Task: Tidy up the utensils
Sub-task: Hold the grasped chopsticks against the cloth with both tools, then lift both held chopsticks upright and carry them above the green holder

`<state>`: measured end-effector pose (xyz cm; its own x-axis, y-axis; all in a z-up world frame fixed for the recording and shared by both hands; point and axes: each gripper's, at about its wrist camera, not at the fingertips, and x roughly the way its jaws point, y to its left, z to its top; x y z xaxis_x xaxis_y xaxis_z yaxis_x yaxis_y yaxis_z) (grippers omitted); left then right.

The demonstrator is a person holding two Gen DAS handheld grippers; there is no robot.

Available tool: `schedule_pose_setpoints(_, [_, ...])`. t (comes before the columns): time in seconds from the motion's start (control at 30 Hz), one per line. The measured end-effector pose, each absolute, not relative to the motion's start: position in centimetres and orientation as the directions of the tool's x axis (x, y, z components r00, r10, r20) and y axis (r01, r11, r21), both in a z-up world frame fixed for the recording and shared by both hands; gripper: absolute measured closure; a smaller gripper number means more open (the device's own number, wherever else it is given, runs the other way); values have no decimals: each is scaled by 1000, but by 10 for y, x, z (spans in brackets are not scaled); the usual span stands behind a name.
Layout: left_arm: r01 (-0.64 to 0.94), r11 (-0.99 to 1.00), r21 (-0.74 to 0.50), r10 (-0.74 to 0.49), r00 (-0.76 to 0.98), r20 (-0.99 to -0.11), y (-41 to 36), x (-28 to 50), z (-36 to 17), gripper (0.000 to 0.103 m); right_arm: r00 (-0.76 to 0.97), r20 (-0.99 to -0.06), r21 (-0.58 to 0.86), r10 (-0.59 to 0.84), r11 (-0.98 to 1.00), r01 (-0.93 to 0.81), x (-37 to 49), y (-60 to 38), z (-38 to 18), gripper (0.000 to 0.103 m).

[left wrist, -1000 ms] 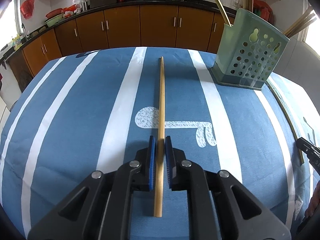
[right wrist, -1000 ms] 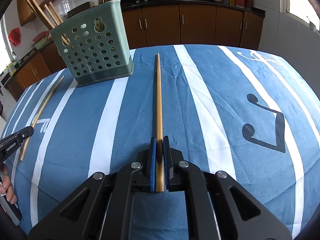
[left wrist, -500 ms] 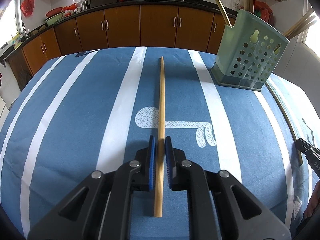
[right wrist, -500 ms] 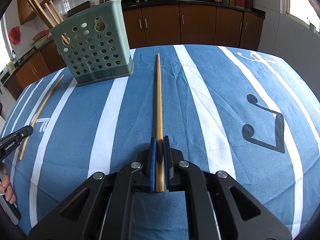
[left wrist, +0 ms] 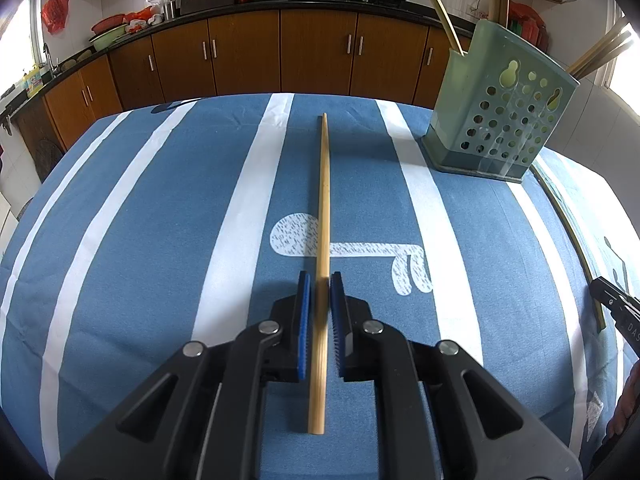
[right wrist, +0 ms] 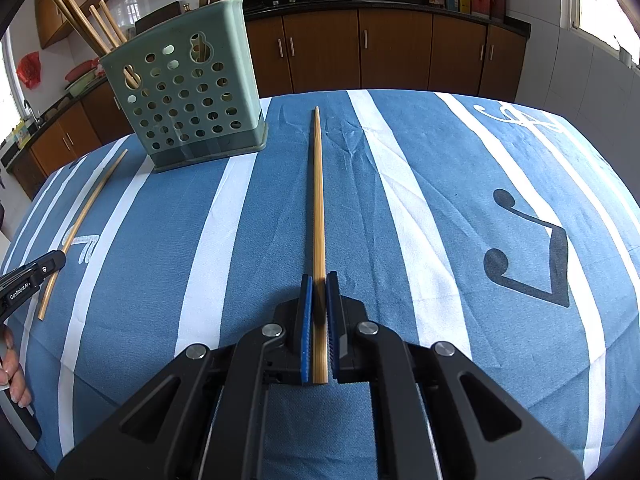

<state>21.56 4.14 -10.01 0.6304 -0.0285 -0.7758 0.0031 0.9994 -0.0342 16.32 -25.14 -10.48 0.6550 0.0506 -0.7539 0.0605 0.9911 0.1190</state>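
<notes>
Bamboo is all that remains to sort. At far left of the right wrist view the left gripper [right wrist: 60, 258] reaches a loose chopstick [right wrist: 86, 220] on the striped tabletop [right wrist: 460, 208]; the green holder [right wrist: 188, 92] stands upper left, sticks already in it. At centre the right gripper [right wrist: 319, 280] has its jaws closed on a second chopstick [right wrist: 317, 200], butt end between the pads, long axis running straight up the frame, narrow tip toward the cabinets.

Compared with a second ago, almost nothing has shifted: in the left wrist view the left gripper [left wrist: 319, 280] brackets its chopstick [left wrist: 324, 200] more tightly, though whether the jaws have actually bitten I cannot tell. Both sticks look nearly ready to lift toward the holder [left wrist: 504, 116], at right there.
</notes>
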Motion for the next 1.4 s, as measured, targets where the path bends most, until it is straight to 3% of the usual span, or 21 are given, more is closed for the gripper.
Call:
schedule_pose_setpoints(0.63, [20,999,35,14,630,-777,35,198,-100,87,654,-754,125,59,991,55,156,-255,-105,95])
schedule_pose_setpoints(0.7, [27,999,30,6,629,-777,35,195,-100,89,655,-752,138,71,989,51,154,-256,-105,95])
schedule_pose_setpoints(0.73, [35,999,27,-1,629,-777,35,194,-100,95,656,-750,148,79,988,50,154,-259,-105,95])
schedule_pose_setpoints(0.8, [48,998,30,-6,624,-781,34,192,-100,95,662,-745,155,82,987,52,151,-259,-103,95])
schedule_pose_setpoints(1.0, [59,998,9,-32,657,-753,41,184,-73,95,747,-661,169,70,984,57,137,-273,-69,95])
schedule_pose_setpoints(1.4, [46,997,-54,-69,808,-585,53,168,20,95,883,-469,209,26,974,82,123,-296,7,96])
